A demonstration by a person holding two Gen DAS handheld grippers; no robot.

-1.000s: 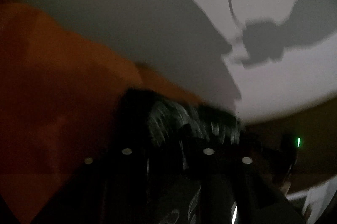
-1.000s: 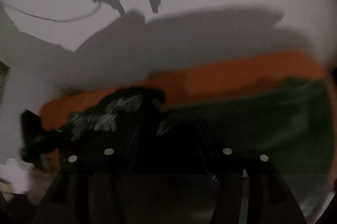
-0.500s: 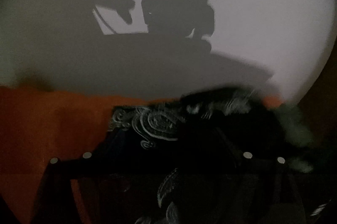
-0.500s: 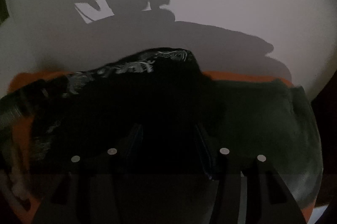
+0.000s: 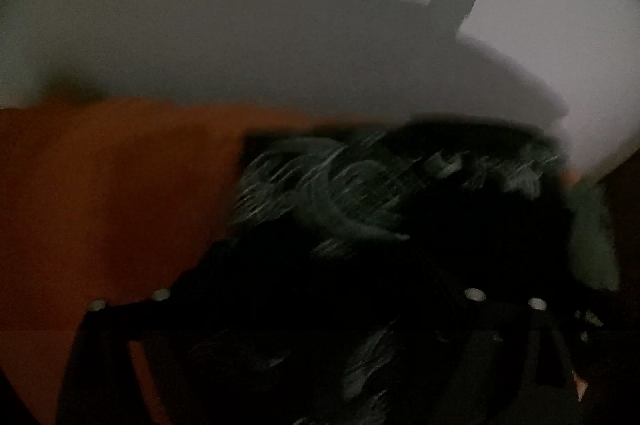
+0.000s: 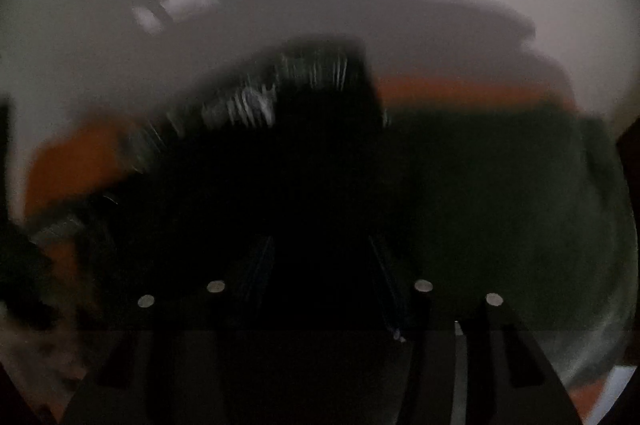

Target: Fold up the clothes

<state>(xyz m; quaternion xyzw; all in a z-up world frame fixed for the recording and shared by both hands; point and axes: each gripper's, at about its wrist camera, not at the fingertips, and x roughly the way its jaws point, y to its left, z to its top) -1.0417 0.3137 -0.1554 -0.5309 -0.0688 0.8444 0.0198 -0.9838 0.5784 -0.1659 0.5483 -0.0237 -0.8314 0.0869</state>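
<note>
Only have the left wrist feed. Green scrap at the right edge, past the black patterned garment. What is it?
Observer: The right wrist view shows a dark green garment spread wide beside the black patterned garment.
Operator: Does the orange end at the black one?
Observer: No, the orange cloth shows as a strip behind the green garment too.
Operator: Right gripper?
Observer: The right gripper has its jaws closing with black fabric between them; too dark to tell whether the pads press.
</note>
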